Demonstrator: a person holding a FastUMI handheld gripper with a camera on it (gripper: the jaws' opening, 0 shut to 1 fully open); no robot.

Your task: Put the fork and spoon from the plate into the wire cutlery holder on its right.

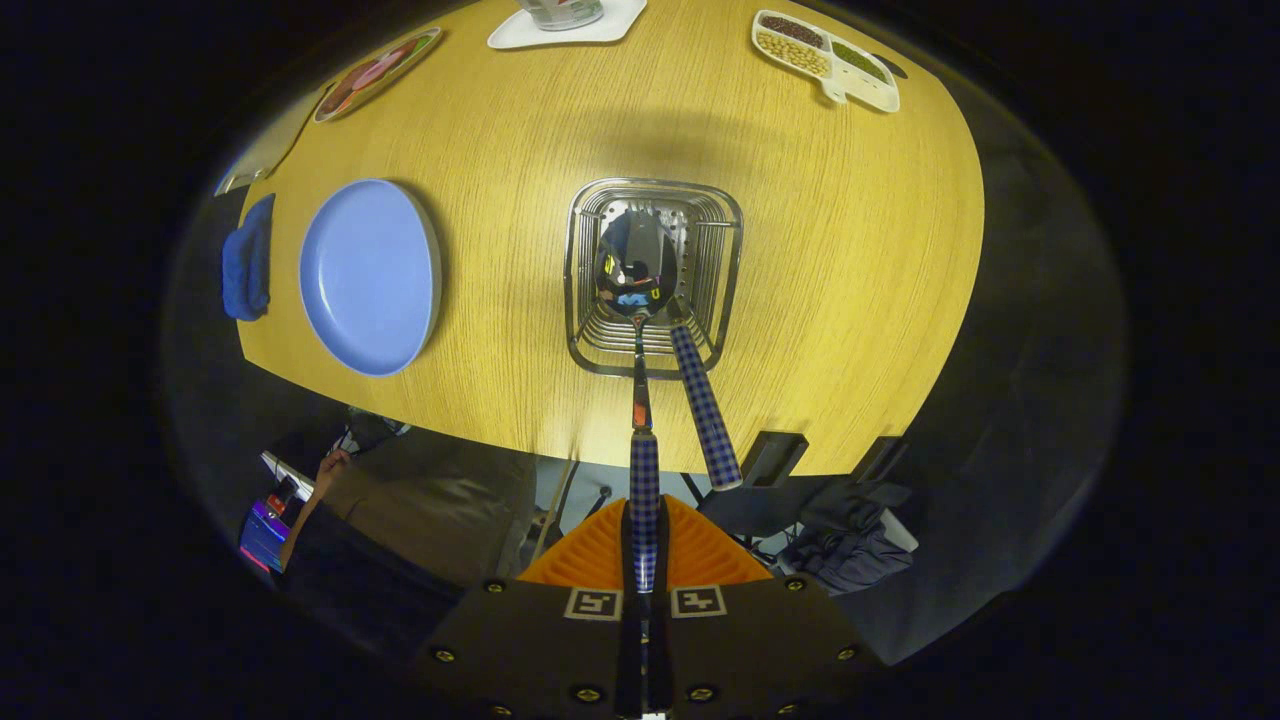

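I look straight down on a wooden table. My gripper is shut on the checked handle of the spoon, which hangs bowl-down. Its shiny bowl sits over the mouth of the wire cutlery holder; how far it reaches inside I cannot tell. The fork stands in the holder, its checked handle leaning out over the near rim, just right of the spoon's stem. To the left of the holder lies the blue plate, with nothing on it.
A blue cloth lies left of the plate. Beyond are a pictured tray, a white coaster with a glass on it, and a divided dish of beans. A seated person is by the table's near edge.
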